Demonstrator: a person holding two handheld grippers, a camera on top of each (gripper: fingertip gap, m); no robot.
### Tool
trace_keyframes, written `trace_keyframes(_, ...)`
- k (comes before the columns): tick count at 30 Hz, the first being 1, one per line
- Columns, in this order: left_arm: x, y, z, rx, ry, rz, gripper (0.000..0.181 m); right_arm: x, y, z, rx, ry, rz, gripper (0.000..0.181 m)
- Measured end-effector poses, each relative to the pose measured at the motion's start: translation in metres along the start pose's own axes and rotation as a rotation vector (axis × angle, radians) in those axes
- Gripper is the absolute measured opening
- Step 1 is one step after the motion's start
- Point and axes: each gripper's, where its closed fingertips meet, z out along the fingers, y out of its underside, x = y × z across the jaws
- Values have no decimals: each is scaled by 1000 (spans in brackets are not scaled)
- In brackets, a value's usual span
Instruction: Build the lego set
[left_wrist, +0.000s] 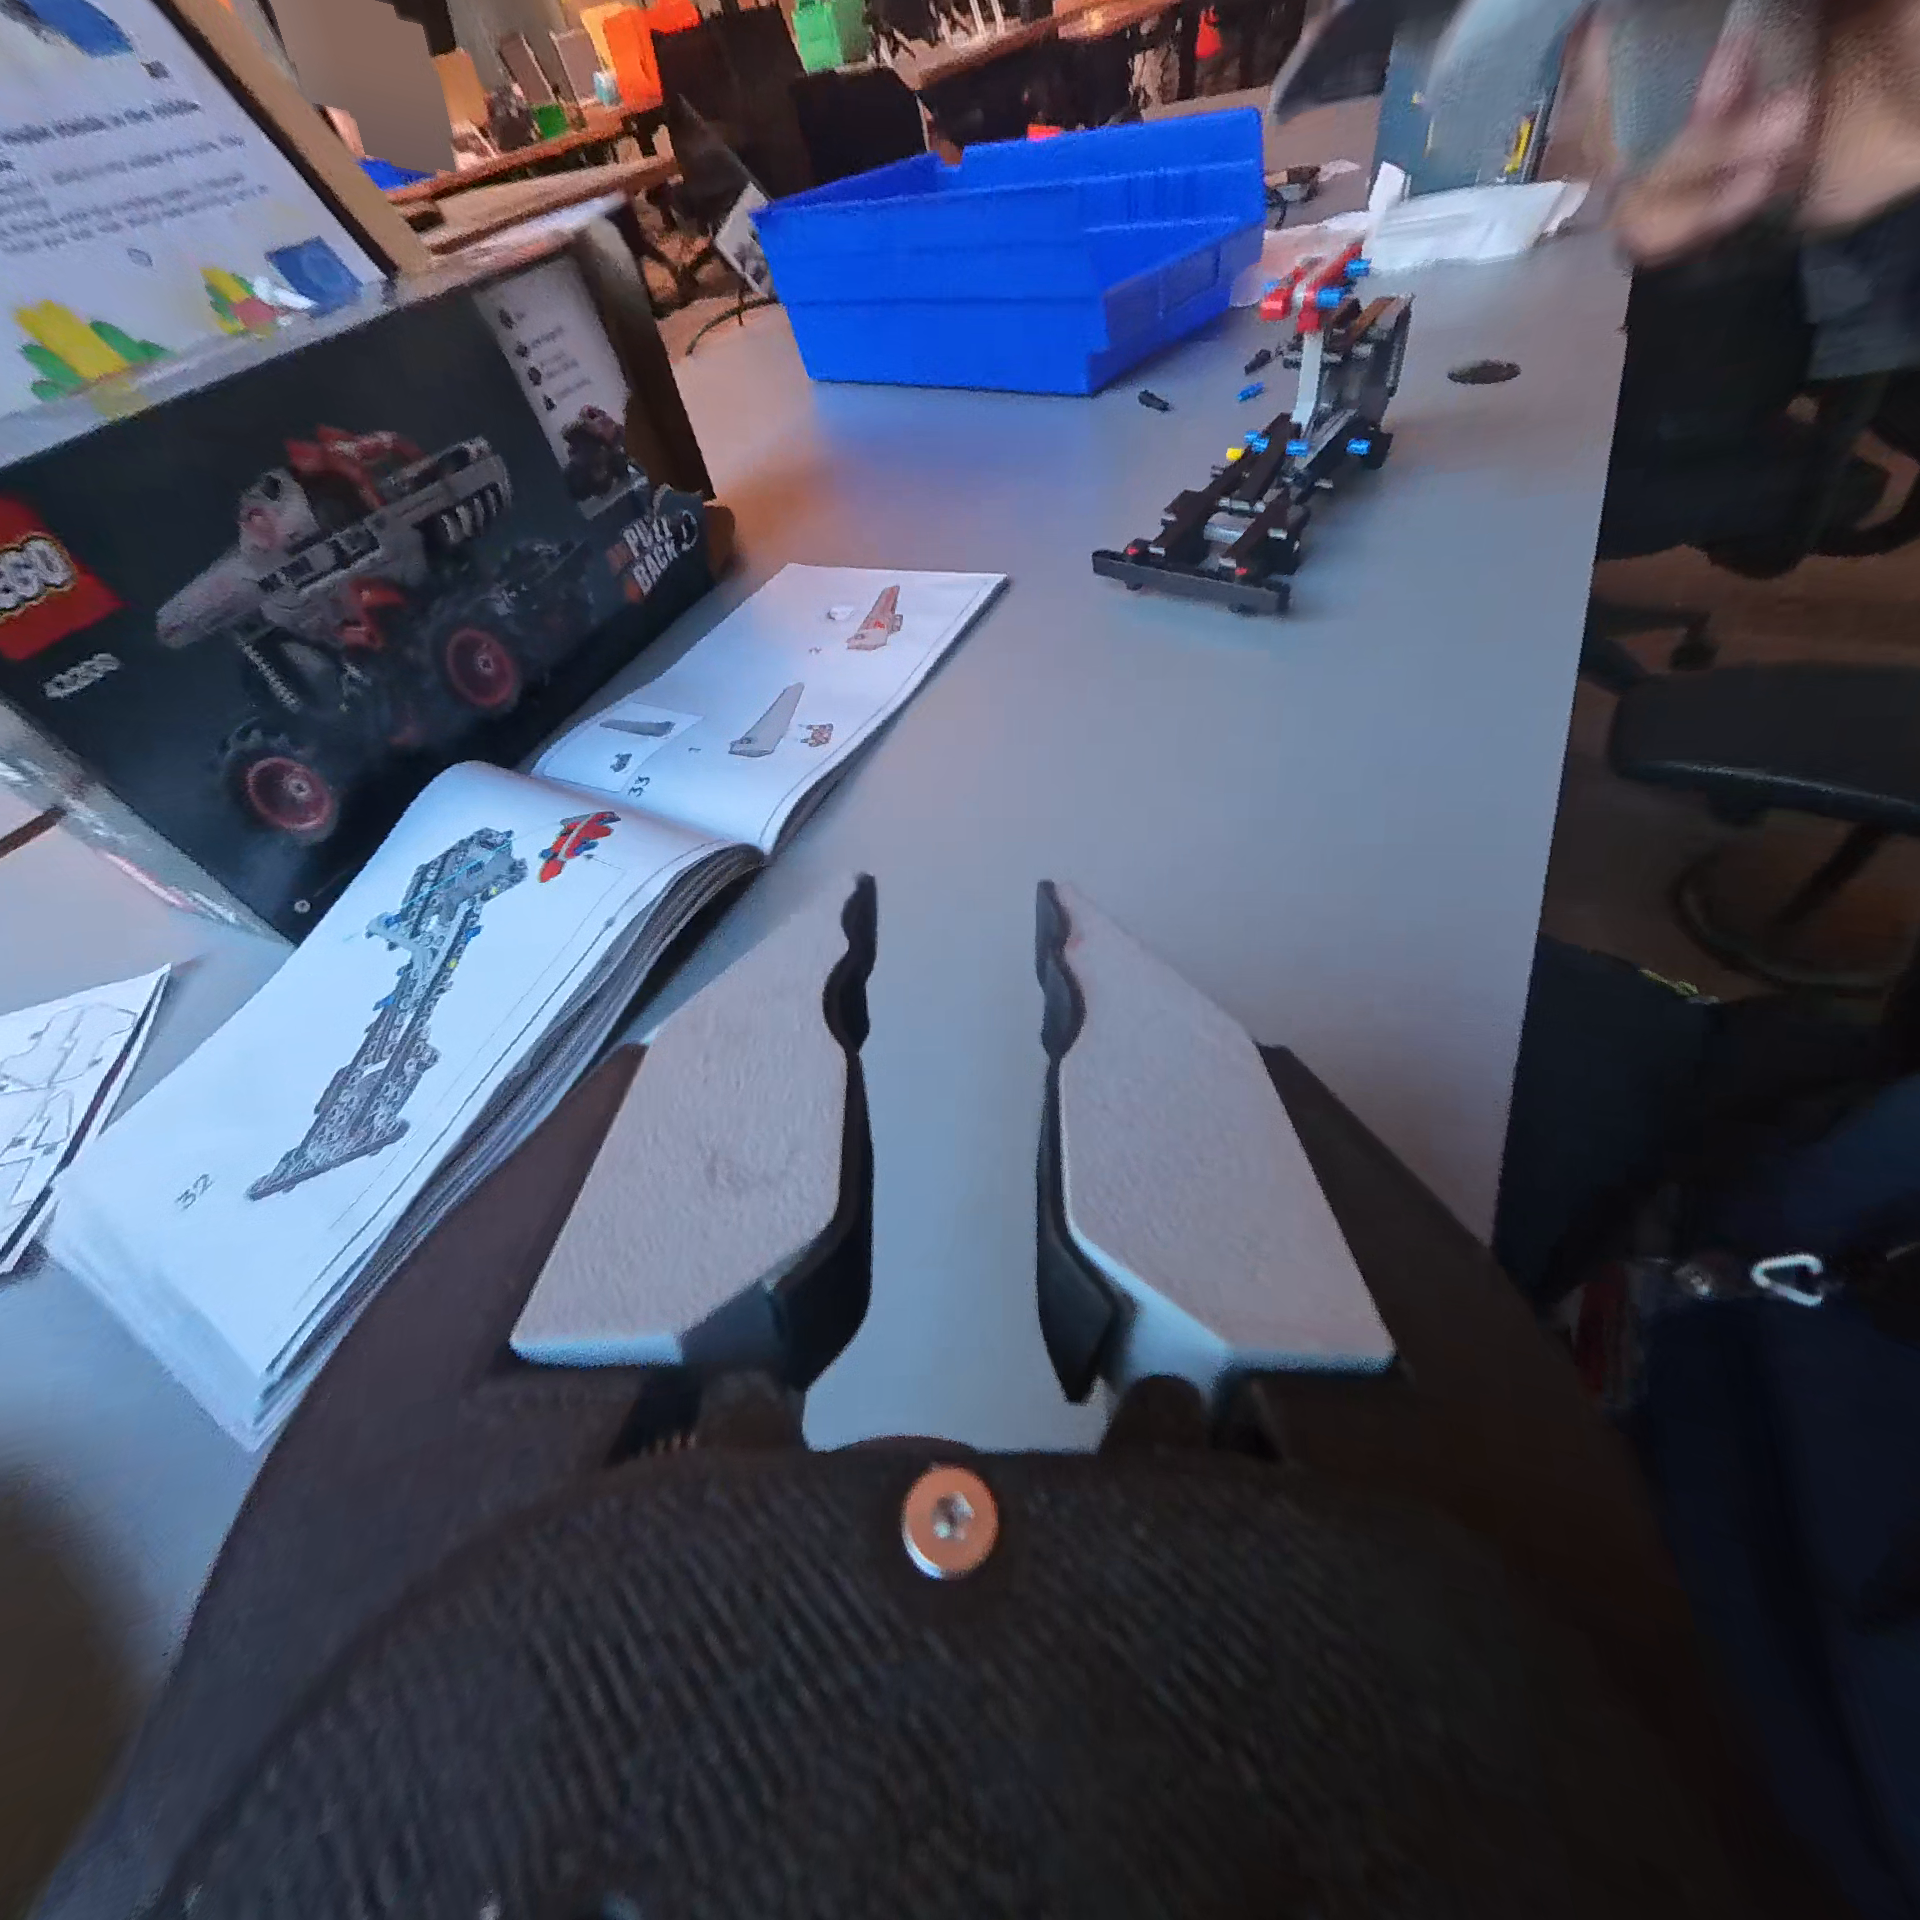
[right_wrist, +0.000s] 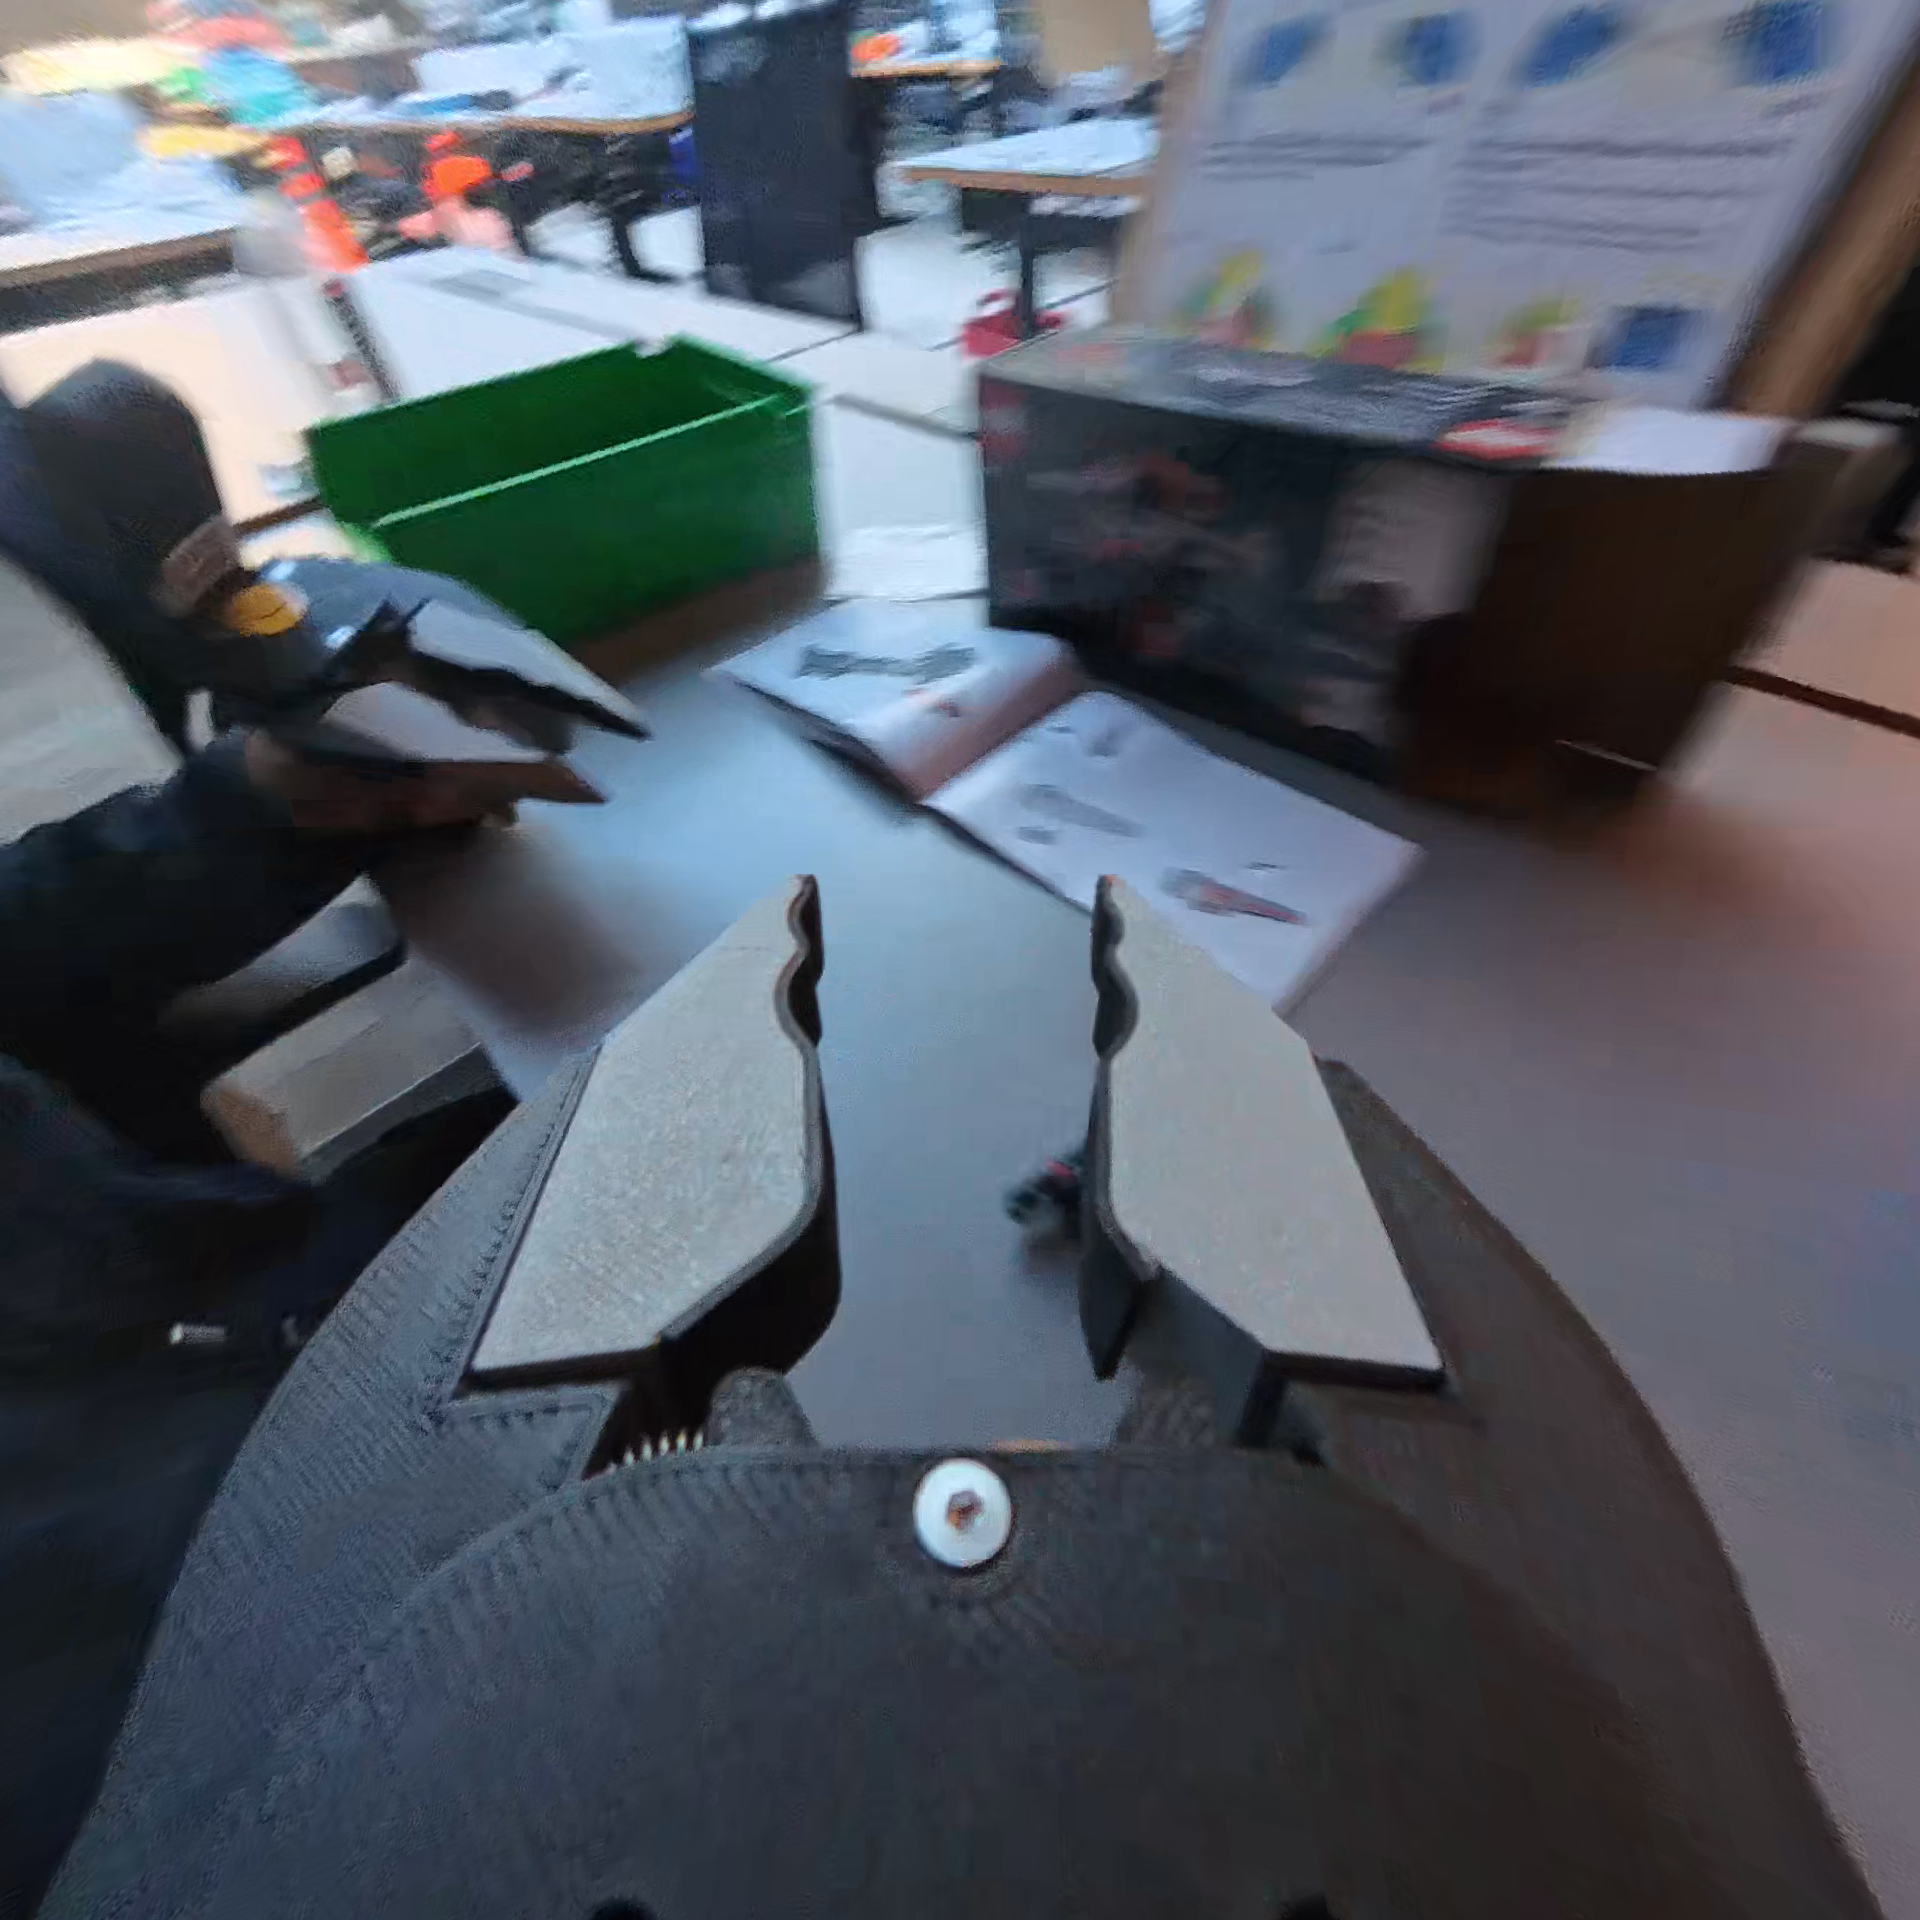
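On the grey worktop, the open paper instruction booklet lies before the black lego box. Your left gripper and right gripper both gape empty; the half-built black lego chassis sits near the far edge.

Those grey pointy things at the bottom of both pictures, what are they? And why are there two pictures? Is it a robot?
Not a robot. A person holds a pinching tool in each hand, and each tool has a camera looking along its two fingers. The left wrist view shows the left gripper, and the right wrist view shows the right gripper. Both are open and hold nothing.

On the grey table lies an open instruction booklet, next to the dark lego box. Farther away sits the half-built lego model, long and dark with red and blue bits, beside a blue bin. A few tiny loose pieces lie near it.

The right view is blurry. It also shows a green bin, and the left gripper again, off to the side.
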Motion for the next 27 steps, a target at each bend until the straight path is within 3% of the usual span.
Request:
trace_keyframes(2, -3, -6, -7, 57, -1, -36, 27, -31, 15, 49, -37, -84, -54, 50)
trace_keyframes(4, -4, -8, -13, 85, 17, -65, 27, -41, 25, 91, -35, -80, -129, 48)
trace_keyframes(7, -5, -3, -15, 62, 30, -66, 28, -40, 20, 124, 90, -36, -202, 48)
trace_keyframes(9, -10, -2, -15, 56, 12, -87, 31, -36, 18, 132, 169, -31, -214, 45)
trace_keyframes(14, -20, 0, -14, 48, -43, -119, 32, -35, 34, 138, 82, -87, -189, 45)
trace_keyframes(18, -21, 5, -10, 15, -23, -157, 33, -34, 33, 130, 116, -65, -267, 37)
trace_keyframes(22, -25, 3, -12, 32, -34, -173, 34, -32, 34, 133, 96, -118, -192, 45)
trace_keyframes(27, -29, 2, -21, 52, -108, -171, 36, -36, 32, 129, 119, -132, -195, 43)
